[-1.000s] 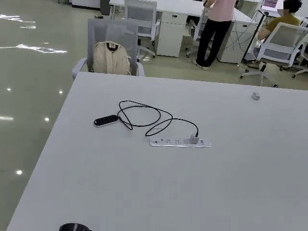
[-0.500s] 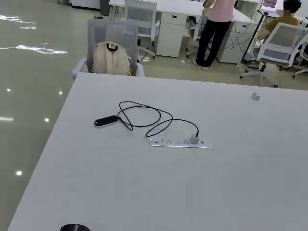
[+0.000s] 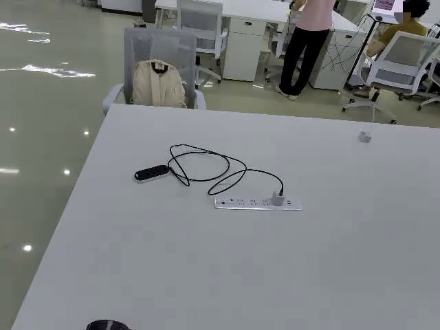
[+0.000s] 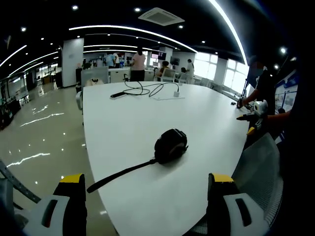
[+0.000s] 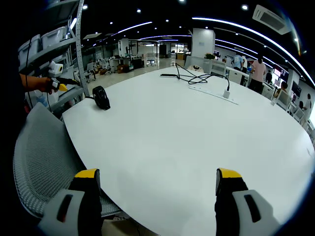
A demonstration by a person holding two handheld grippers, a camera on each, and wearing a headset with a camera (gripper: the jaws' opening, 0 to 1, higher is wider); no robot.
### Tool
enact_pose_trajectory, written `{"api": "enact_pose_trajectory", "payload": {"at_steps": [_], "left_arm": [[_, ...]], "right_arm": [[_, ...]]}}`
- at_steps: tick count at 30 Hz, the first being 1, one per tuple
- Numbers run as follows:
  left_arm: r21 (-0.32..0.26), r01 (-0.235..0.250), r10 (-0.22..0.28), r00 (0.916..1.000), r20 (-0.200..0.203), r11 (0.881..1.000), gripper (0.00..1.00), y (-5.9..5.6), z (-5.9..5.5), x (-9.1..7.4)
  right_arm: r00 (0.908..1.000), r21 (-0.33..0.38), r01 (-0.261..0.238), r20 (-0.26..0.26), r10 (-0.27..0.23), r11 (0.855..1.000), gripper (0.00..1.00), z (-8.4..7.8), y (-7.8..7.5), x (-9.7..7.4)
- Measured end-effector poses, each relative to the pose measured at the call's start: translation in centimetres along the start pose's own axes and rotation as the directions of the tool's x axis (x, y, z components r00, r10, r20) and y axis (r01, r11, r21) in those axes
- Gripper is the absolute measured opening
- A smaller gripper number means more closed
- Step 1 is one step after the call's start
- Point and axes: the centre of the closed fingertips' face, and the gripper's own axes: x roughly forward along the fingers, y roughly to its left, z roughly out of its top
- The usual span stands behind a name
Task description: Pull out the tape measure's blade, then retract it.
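The black tape measure [image 4: 171, 145] lies on the white table [image 4: 128, 118] near its front edge, its dark wrist strap [image 4: 120, 172] trailing toward me and no blade out. My left gripper [image 4: 147, 182] is open and held back from the table edge, short of the tape measure. In the right gripper view the tape measure [image 5: 101, 97] sits far to the left. My right gripper [image 5: 157, 177] stands open before the table's edge with nothing between its jaws. In the head view the top of the tape measure [image 3: 106, 324] peeks in at the bottom edge.
A white power strip [image 3: 256, 203] with a plugged charger, a looped black cable [image 3: 206, 165] and a small black device [image 3: 151, 172] lie mid-table. A small grey object [image 3: 364, 137] sits far right. A grey mesh chair back [image 5: 42, 157] stands by the front edge. People stand and sit behind the table.
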Motion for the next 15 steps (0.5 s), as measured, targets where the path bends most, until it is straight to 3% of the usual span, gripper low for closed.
{"api": "enact_pose_trajectory", "payload": {"at_steps": [15], "left_arm": [[-0.010, -0.006, 0.006, 1.0000, 0.003, 1.000, 1.00, 0.10, -0.22, -0.14]], "right_arm": [[1.0000, 0.008, 0.007, -0.002, -0.007, 1.000, 1.00, -0.11, -0.28, -0.38]]}}
